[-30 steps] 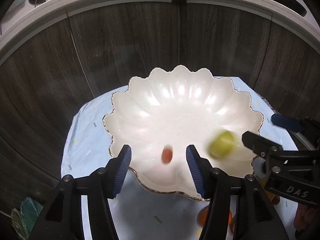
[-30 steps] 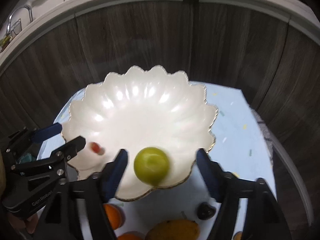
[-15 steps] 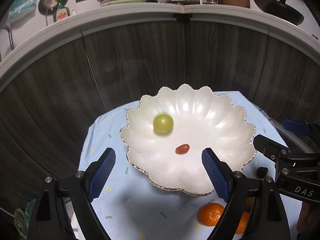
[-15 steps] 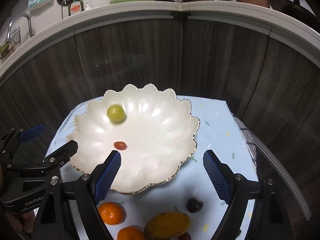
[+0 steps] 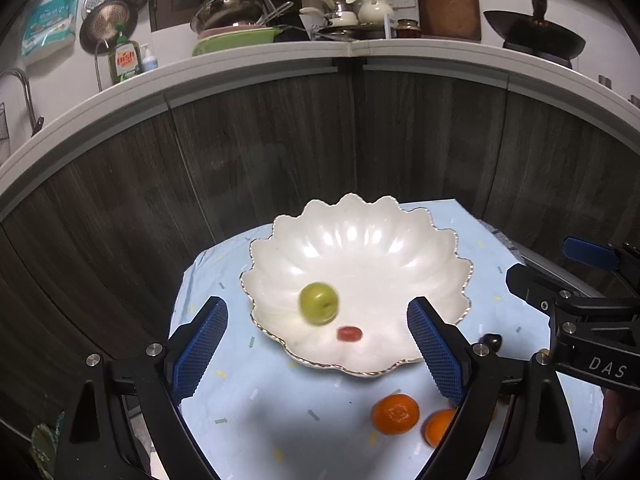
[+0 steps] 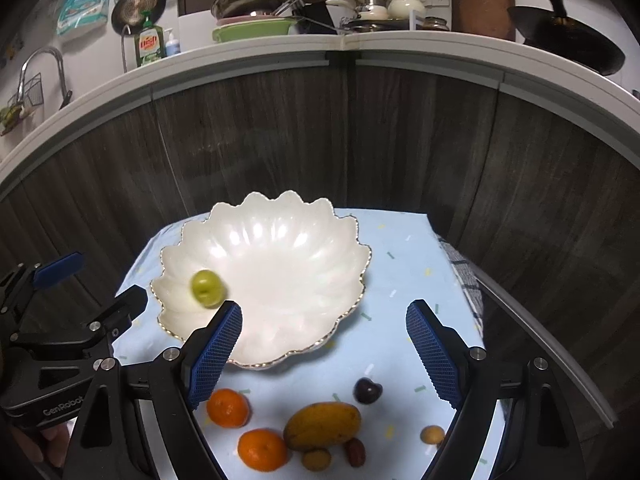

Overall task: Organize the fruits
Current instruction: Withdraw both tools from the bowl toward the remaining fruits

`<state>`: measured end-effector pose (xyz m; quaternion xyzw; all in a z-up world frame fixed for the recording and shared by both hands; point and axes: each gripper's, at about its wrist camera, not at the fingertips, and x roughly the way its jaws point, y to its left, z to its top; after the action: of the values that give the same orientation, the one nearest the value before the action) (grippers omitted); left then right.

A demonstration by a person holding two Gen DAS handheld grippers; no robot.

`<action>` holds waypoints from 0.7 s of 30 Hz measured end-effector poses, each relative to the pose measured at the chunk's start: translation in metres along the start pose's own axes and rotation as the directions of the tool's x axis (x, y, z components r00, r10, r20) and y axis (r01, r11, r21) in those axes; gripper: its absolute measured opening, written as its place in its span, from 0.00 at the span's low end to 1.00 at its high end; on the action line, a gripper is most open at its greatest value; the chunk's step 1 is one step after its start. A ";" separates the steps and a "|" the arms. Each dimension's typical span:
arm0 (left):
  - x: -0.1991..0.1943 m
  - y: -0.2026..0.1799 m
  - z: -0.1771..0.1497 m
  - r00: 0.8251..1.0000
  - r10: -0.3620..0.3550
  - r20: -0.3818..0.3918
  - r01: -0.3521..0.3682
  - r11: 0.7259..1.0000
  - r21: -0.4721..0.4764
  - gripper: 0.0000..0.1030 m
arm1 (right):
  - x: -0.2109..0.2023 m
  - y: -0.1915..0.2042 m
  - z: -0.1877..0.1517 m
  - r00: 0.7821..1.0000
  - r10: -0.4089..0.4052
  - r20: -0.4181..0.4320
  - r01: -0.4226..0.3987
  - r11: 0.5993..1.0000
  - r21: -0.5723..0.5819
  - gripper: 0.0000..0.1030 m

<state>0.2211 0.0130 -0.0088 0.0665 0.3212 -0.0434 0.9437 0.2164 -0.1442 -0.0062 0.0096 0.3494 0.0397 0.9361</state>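
A white scalloped bowl (image 5: 356, 240) with a gilt rim is set on a counter covered by a pale blue cloth (image 5: 256, 400). Inside the bowl, a green round fruit (image 5: 319, 303), blurred, is seen at about 8 o'clock from the centre, and a small red fruit (image 5: 349, 333) lies just beside it toward 6 o'clock, near the front rim. In the right wrist view the red fruit is hidden behind the blue pad.

The left tool (image 5: 318, 350) is released: its jaws are still spreading, nothing is held between the blue pads (image 5: 202, 350), and only the bowl's front rim is seen through the gap. The right tool (image 6: 326, 354) is likewise released, empty, with its pads well apart over the bowl's 5 o'clock edge.

On the cloth in front of the bowl, two tangerines (image 6: 228, 408) are laid toward 7 o'clock, one nearer the camera than the other. A mango (image 6: 322, 426) lies beside them at 6 o'clock, with a dark cherry (image 6: 367, 391) just beyond it. A small tan round fruit (image 6: 316, 459), a reddish-brown oval fruit (image 6: 355, 452) and another pale round fruit (image 6: 432, 435) are scattered at the near edge.

Behind the counter a dark wood-grain cabinet front (image 6: 320, 140) is seen, topped by a white ledge crowded with a green dish-soap bottle (image 6: 151, 44), pots and a wok (image 6: 572, 46). A checked towel (image 6: 464, 276) hangs at 3 o'clock.
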 end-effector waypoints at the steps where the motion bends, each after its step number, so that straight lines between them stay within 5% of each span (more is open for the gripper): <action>1: -0.003 -0.002 0.000 1.000 -0.002 0.004 0.002 1.000 0.004 0.89 | -0.003 -0.001 -0.001 1.000 -0.002 0.003 0.002 1.000 0.001 0.82; 21: -0.024 -0.031 -0.015 0.999 -0.045 0.010 0.045 0.998 0.032 0.89 | -0.028 -0.029 -0.022 0.999 -0.046 0.008 0.046 0.998 0.047 0.82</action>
<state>0.1887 -0.0138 -0.0090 0.0741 0.3170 -0.0700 0.9429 0.1835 -0.1752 -0.0057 0.0238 0.3463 0.0098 0.9378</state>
